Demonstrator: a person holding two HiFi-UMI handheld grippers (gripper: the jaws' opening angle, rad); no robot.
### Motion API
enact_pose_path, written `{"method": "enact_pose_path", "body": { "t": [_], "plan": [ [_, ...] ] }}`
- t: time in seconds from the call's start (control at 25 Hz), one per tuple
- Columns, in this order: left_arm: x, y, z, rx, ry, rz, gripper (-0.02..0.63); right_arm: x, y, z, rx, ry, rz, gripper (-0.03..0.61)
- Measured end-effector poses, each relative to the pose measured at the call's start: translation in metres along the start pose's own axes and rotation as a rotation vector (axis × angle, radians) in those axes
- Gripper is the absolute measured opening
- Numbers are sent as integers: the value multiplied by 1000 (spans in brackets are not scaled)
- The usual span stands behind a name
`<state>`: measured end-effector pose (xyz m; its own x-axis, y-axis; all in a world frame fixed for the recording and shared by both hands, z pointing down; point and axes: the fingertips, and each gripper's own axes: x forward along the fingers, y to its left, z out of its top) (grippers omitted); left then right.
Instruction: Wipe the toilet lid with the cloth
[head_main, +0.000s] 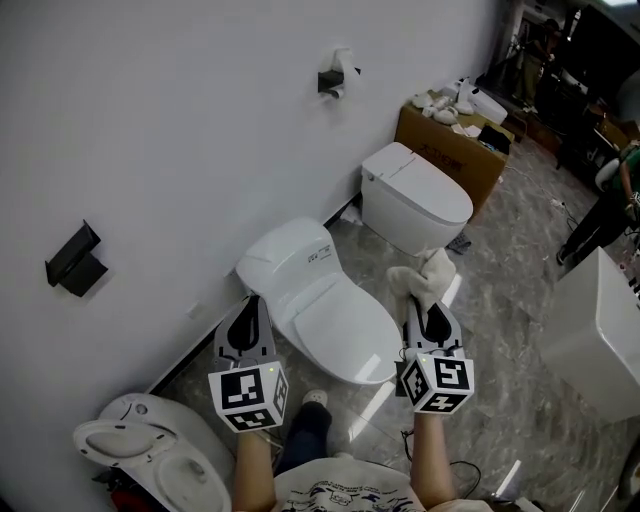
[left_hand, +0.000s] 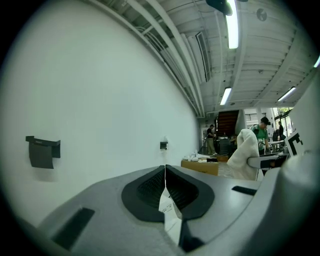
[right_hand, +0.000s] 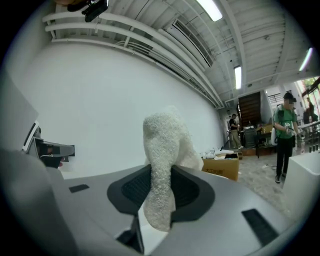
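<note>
The right gripper (head_main: 424, 305) is clamped on the cloth (head_main: 424, 274), right of centre beside the closed toilet lid (head_main: 325, 315); the left gripper (head_main: 250, 308) is pressed together, empty. The cloth bunches beyond the jaws — a hard stroke could tug it loose, or scrape bare jaw on the lid.

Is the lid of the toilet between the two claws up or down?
Down. In the head view the lid lies flat over the toilet, with no opening showing.

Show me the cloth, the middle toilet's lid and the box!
cloth (right_hand: 160, 150), right gripper view, its fluffy middle.
lid (head_main: 335, 318), head view, middle of its top.
box (head_main: 447, 152), head view, its brown side.
</note>
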<state>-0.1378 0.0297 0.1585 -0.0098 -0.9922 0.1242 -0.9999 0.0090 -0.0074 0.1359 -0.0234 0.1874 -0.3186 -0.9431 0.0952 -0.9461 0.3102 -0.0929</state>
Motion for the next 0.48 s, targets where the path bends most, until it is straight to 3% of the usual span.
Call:
{"method": "enact_pose_path", "body": {
  "t": [0.48],
  "plan": [
    [135,50,-5,14,53,-74,11,122,12,-17,-17,78,-65,103]
  ]
}}
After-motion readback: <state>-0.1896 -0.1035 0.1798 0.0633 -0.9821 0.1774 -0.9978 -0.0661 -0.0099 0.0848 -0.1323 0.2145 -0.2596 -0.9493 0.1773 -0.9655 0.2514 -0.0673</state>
